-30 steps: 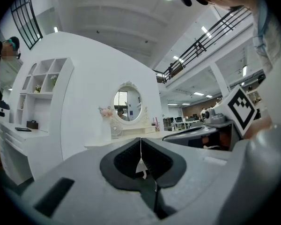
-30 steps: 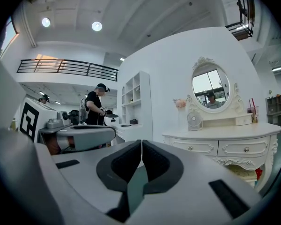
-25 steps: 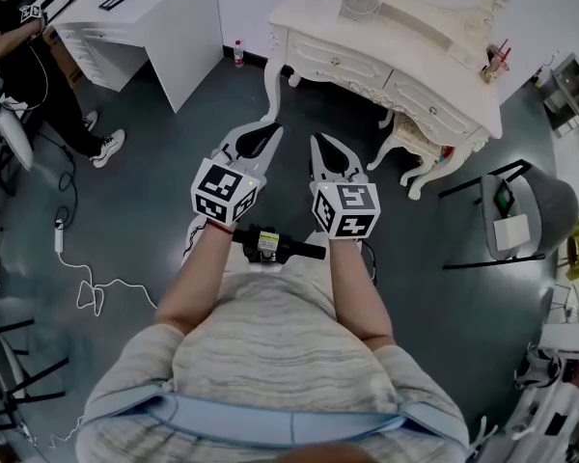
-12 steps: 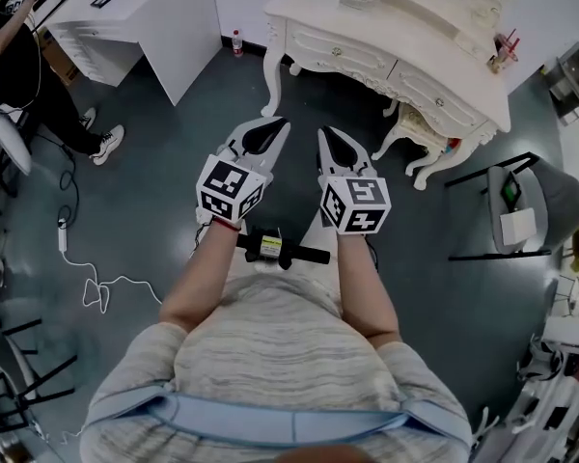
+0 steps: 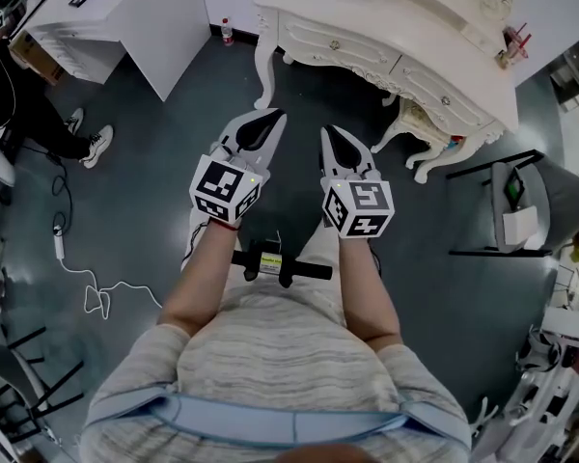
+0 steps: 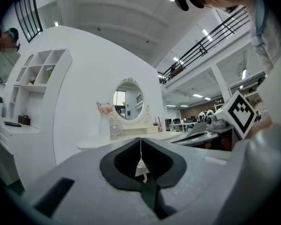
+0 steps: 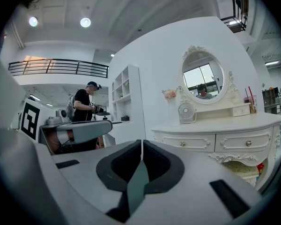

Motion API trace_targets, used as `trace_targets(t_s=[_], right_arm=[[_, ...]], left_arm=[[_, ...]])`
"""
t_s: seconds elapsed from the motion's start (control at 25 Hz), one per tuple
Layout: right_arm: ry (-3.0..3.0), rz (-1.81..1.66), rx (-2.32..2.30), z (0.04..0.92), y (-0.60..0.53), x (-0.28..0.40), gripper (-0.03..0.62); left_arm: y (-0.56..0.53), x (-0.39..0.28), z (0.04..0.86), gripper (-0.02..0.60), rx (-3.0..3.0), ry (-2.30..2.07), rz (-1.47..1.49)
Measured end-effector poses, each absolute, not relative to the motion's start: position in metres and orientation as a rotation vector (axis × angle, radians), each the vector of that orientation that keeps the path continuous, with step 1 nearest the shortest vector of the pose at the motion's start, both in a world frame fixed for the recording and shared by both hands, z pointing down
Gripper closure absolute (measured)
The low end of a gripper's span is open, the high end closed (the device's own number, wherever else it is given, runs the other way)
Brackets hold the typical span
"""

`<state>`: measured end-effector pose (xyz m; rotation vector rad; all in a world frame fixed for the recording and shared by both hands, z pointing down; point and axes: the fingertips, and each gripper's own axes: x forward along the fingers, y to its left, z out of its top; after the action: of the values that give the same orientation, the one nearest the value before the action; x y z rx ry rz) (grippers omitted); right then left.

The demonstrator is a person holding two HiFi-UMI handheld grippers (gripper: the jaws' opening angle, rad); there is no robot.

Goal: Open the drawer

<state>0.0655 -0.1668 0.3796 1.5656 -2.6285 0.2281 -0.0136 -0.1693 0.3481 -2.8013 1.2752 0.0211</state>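
Observation:
The cream dressing table (image 5: 415, 37) stands ahead at the top of the head view, with two front drawers. The left drawer (image 5: 333, 44) and the right drawer (image 5: 444, 99) each carry a small knob and are closed. In the right gripper view the same drawers (image 7: 187, 142) face me at some distance, under an oval mirror (image 7: 203, 76). My left gripper (image 5: 270, 116) and right gripper (image 5: 328, 131) are held side by side over the dark floor, short of the table. Both are shut with nothing between the jaws (image 6: 140, 138) (image 7: 141, 142).
A cream stool (image 5: 415, 143) is tucked under the table's right side. A grey chair (image 5: 521, 210) stands at the right, a white desk (image 5: 125, 17) at the upper left. A person in black (image 5: 19, 95) stands far left, and a white cable (image 5: 87, 287) lies on the floor.
Both grippers have moved forward together a little, still shut and side by side. The dressing table now sits higher in the head view.

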Motion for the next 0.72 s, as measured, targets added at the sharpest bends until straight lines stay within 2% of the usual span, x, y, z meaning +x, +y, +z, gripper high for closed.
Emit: trace_targets(t_s=[0.72], right_arm=[[-2.589,0.135,1.573,0.369,-0.287,0.079,0.582]], left_arm=[[-0.226,0.004,0.364,0.566,-2.876,1.295,0.086]])
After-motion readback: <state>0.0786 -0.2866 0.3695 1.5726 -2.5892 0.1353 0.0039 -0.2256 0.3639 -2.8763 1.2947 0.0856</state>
